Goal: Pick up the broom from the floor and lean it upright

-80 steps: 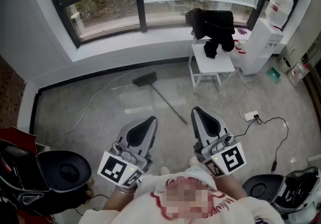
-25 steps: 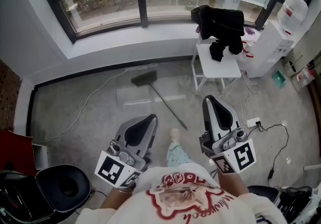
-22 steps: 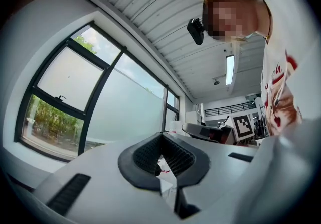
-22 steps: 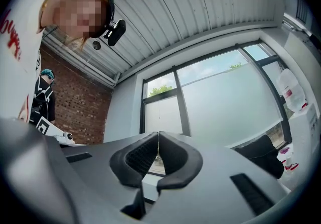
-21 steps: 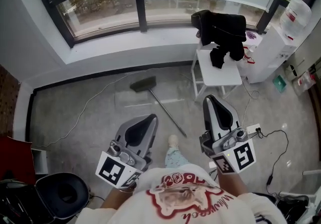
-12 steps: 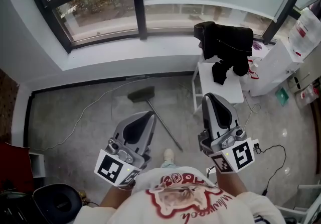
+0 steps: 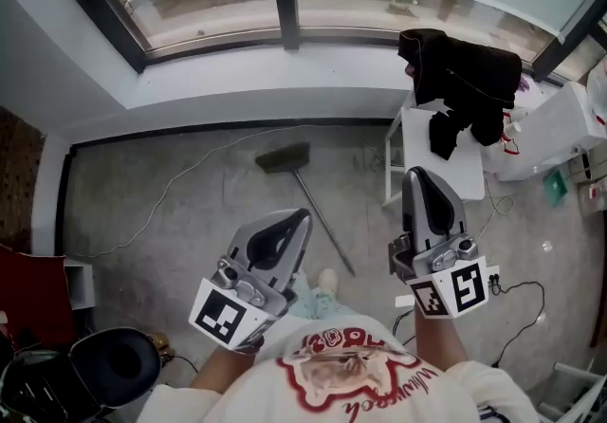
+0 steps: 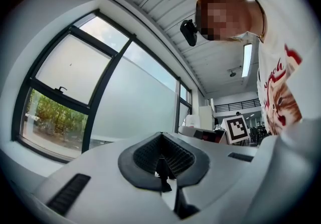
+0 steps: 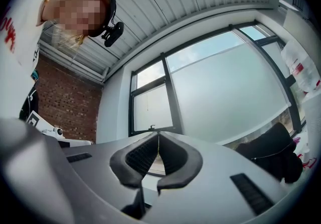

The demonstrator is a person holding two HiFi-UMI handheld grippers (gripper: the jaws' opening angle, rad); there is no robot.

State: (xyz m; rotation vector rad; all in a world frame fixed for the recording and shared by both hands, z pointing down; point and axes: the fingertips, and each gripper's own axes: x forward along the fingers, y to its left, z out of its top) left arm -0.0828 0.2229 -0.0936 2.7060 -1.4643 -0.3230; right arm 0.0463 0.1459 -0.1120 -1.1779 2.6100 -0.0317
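Head view, 12 o'clock taken as toward the window. Nearest, at 6 o'clock, is the person's white printed shirt, with both forearms out.

Left claw [image 7: 296,220]: grey shell with a marker cube, closed on nothing. Left gripper view confirms it, with the ribbed pads meeting at the tip and only window glass beyond. Right claw [image 7: 424,179]: likewise closed and empty, pads together in right gripper view. Both point toward 12 to 1 o'clock, about level or slightly raised. Their cameras catch window and ceiling but no floor. Both ride well above the floor.

Next out is a pale shoe [image 7: 327,279] on the grey concrete floor [image 7: 171,222], between the claws. At its 1 o'clock is the free end of the handle.

Dark-bristled broom with a slim metal handle [image 7: 319,214]: lying flat. Its long axis runs from the handle end at 5 o'clock to the brush head at 11 o'clock. The handle passes just at 3 o'clock of the left claw's tip, well apart from the right claw's tip. The free end sits between the two.

Judgement: the left claw is nearer mid-handle. Whichever claw goes must open, tip downward and drop to the floor.

Farther out, at 1 o'clock, is a white chair [image 7: 446,160] draped with black clothing [image 7: 465,80]. The white wall under the window [image 7: 237,80] at 12 o'clock is a likely leaning surface.
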